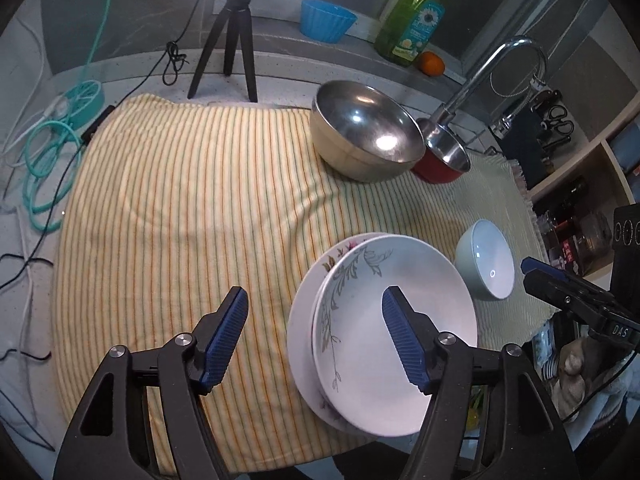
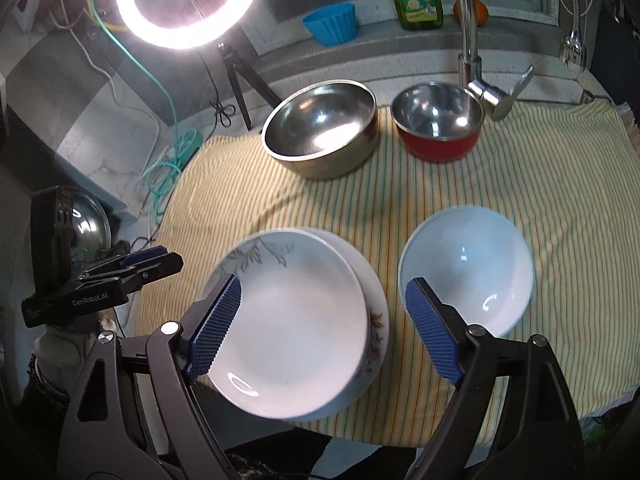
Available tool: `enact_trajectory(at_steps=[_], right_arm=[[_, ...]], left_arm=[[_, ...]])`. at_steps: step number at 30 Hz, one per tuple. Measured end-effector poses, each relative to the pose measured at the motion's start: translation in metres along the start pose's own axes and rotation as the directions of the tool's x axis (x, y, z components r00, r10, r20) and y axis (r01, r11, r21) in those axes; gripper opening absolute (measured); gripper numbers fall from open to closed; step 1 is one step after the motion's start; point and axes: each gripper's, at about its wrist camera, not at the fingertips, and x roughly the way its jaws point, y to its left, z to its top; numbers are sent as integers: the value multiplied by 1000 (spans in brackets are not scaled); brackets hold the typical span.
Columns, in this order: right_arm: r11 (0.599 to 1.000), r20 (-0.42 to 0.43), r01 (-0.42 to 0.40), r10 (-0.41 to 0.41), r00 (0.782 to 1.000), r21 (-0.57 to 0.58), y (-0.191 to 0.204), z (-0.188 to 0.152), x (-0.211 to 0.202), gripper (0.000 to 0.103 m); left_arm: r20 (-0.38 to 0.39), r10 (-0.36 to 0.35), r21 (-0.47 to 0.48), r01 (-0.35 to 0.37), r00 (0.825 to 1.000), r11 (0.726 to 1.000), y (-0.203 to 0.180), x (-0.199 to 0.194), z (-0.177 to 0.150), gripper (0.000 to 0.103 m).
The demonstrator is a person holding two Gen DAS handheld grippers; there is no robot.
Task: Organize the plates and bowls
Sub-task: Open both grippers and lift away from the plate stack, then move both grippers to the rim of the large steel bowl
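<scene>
While both grippers hung spread over the striped cloth (image 1: 168,208), I held nothing in either.

Through the left wrist camera, my left gripper (image 1: 314,336) stood with jaws apart and empty; the two stacked plates (image 1: 394,332) lay below, the right pad over the top plate, the left pad over bare cloth. The pale bowl (image 1: 486,264) sat just right of the plates, the steel bowl (image 1: 366,130) and red bowl (image 1: 442,158) farther back. Through the right wrist camera, my right gripper (image 2: 324,330) was also wide and empty, its left pad over the plates' (image 2: 296,332) left rim, its right pad over the near-left rim of the pale bowl (image 2: 466,270). I could see the left gripper (image 2: 132,268) at the left edge.
</scene>
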Motion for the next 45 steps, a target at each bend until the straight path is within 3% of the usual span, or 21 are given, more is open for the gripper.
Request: enact_trajectory(at_steps=[10,22,37,42,45], right_arm=[[999,90,-34,31,995,28,10,49,-5,87],[995,92,-54,46,995,89,-1,95,25,87],[971,-19,-24,30,999,237,-43,121,92,56],[964,-45,-23,36,998,266,-49,125,109,55],[962,-60,-19,37,997,272,-51,127,118,48]], left_arm=[[89,-16,-24,18,996,1000,13,-13,36,69],[132,-80,-29,84,988,996,17,-2,82,67],[55,-119,-28,121,991,992,24,52,123,50],[28,-134,-35,135,991,990,26,68,135,47],[12,-144,-35,144,990,989,25,77,142,44]])
